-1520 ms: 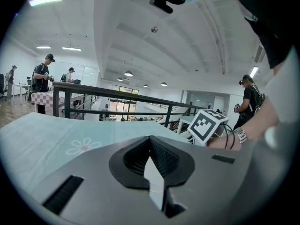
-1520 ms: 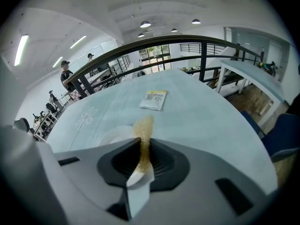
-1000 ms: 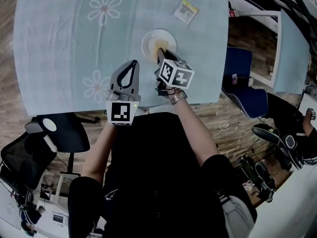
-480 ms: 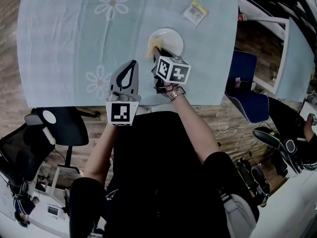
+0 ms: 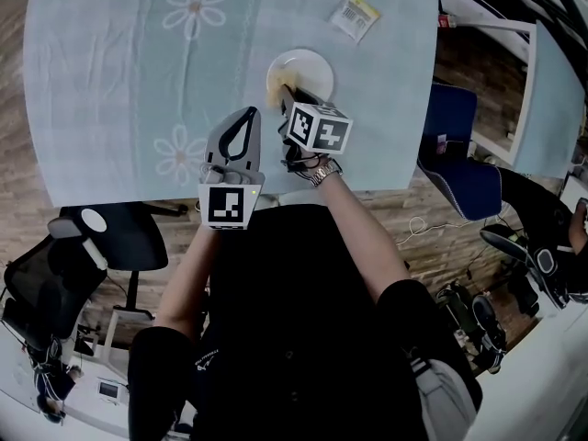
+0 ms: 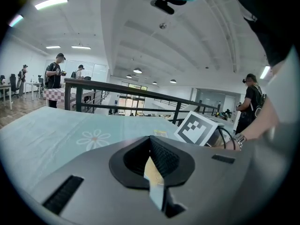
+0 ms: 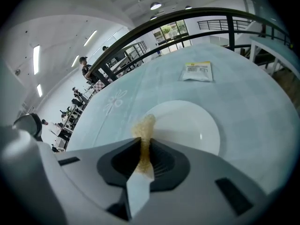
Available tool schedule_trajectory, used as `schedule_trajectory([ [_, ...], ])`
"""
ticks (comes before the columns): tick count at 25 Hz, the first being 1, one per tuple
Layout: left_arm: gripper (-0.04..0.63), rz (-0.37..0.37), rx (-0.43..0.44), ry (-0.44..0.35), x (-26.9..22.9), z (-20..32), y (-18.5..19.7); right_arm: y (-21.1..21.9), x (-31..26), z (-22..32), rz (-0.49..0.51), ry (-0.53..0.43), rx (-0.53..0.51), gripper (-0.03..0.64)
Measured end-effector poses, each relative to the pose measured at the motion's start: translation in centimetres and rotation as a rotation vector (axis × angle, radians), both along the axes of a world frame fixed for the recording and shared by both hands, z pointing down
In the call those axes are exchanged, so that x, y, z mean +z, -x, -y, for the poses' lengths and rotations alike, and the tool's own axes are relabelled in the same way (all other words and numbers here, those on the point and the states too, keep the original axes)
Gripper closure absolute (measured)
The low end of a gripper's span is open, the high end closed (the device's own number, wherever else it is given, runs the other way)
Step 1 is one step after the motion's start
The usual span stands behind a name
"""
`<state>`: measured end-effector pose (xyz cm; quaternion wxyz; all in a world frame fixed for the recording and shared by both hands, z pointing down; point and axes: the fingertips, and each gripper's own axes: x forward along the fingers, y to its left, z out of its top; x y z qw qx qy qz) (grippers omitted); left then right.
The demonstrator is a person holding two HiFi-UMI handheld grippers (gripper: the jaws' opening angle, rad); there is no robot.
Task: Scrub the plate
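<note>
Item: table (image 5: 110, 81) under a pale blue-green cloth printed with white flowers, one flower print (image 5: 195, 7) at the far side and another nearer the front edge. Task object: white plate (image 5: 308, 70), round, shallow and upright on the cloth, right of centre and towards the near half of the table; in the right gripper view the plate (image 7: 187, 125) lies just beyond the jaw tips. Right hand-held gripper (image 5: 288, 96): jaws clamped on a yellow-brown sponge (image 7: 144, 130), a narrow strip of which stands out past the tips. The sponge (image 5: 275, 84) sits at the near-left rim of the plate; whether it touches cannot be told. The marker cube (image 5: 319, 127) is tilted, with a wristwatch (image 5: 319, 175) on the wrist behind it. Left hand-held gripper (image 5: 246, 118): jaws closed tip to tip with nothing between them, held over the near part of the table just left of the right one, apart from the plate. Also present: a small flat packet (image 5: 355, 16) with a yellow edge and printed label, lying on the cloth far right of the plate and well apart from it.
</note>
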<state>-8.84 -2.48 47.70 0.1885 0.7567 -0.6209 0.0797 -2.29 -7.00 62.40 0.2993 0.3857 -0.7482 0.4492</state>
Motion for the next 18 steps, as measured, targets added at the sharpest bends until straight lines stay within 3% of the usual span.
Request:
schedule_trajectory([
  [18, 0.583, 0.003, 0.03, -0.005, 0.1, 1.4, -1.2, -2.9, 0.7, 0.7, -0.058, -0.002, 0.005, 0.561],
])
